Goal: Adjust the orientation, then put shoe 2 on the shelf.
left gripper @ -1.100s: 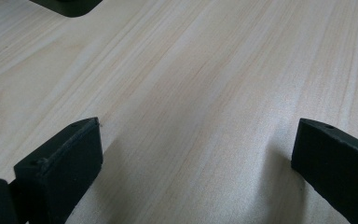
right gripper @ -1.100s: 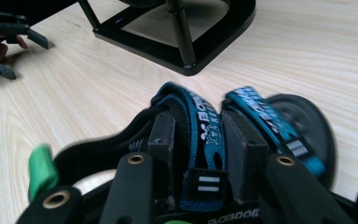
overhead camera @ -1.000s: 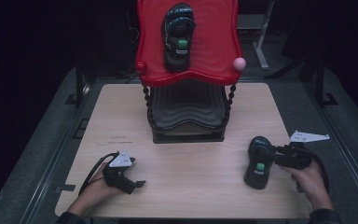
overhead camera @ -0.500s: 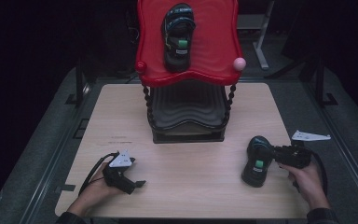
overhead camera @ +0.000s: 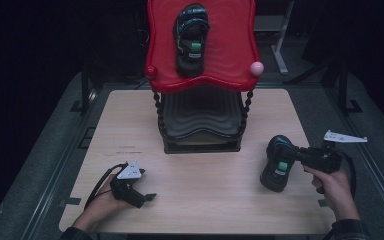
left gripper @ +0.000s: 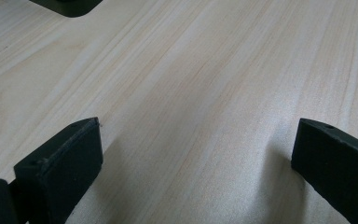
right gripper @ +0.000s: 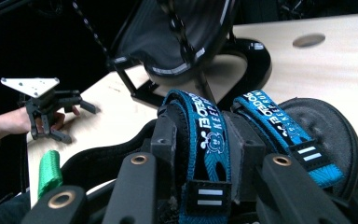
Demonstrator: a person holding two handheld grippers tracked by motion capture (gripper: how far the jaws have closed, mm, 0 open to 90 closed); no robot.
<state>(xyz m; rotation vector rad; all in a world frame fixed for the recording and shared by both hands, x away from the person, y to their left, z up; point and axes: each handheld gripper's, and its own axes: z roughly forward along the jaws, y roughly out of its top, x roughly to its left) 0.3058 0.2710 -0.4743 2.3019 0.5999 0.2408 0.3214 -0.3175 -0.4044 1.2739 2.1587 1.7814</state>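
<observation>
A black sandal [overhead camera: 276, 167] with blue straps and a green tab lies at the right of the wooden table [overhead camera: 205, 175]. My right gripper [overhead camera: 292, 156] comes at it from the right. In the right gripper view its jaws have just been closing, and the right gripper [right gripper: 205, 140] is now shut on one blue strap of the sandal [right gripper: 317, 126]. A matching sandal [overhead camera: 191, 40] sits on the red top tray [overhead camera: 230, 65] of a rack. My left gripper [overhead camera: 147, 197] rests low at the front left, and in its own view the left gripper [left gripper: 196, 154] is open over bare wood.
The rack's black lower tray [overhead camera: 200, 117] stands at the table's middle back, on beaded black posts. A pink ball [overhead camera: 256, 68] caps the red tray's right corner. Dark floor surrounds the table. In the right gripper view the left gripper [right gripper: 74, 122] is far off at the left.
My right gripper has drawn in on the sandal and risen a little, and the sandal has shifted up slightly with it. The left hand has stayed put.
</observation>
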